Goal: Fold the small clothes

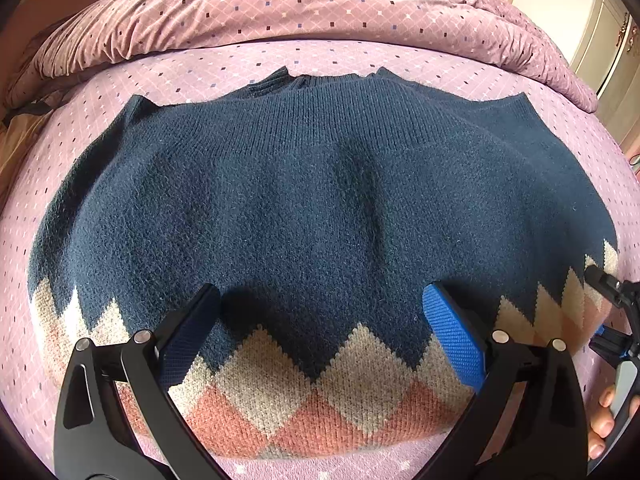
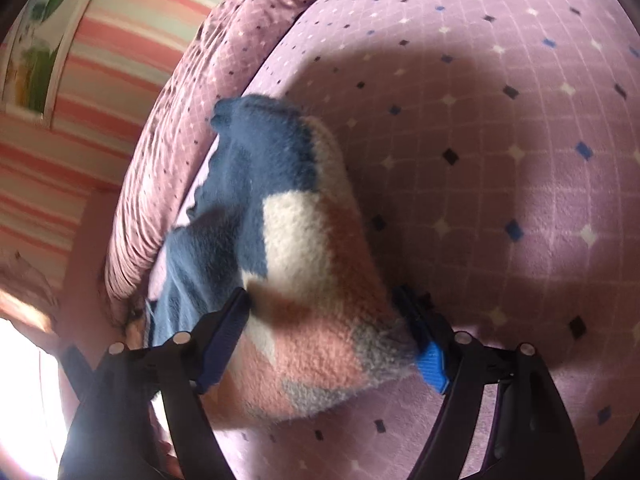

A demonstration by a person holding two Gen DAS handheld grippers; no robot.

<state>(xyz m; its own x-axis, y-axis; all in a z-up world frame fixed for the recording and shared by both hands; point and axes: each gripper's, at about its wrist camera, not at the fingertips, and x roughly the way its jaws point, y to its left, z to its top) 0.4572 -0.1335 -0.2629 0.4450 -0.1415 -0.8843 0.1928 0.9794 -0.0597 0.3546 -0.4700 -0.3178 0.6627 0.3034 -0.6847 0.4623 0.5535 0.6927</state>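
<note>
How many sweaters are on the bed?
1. The sweater lies flat on the bed; the right tool is lifting its corner. Others may be out of view.
</note>
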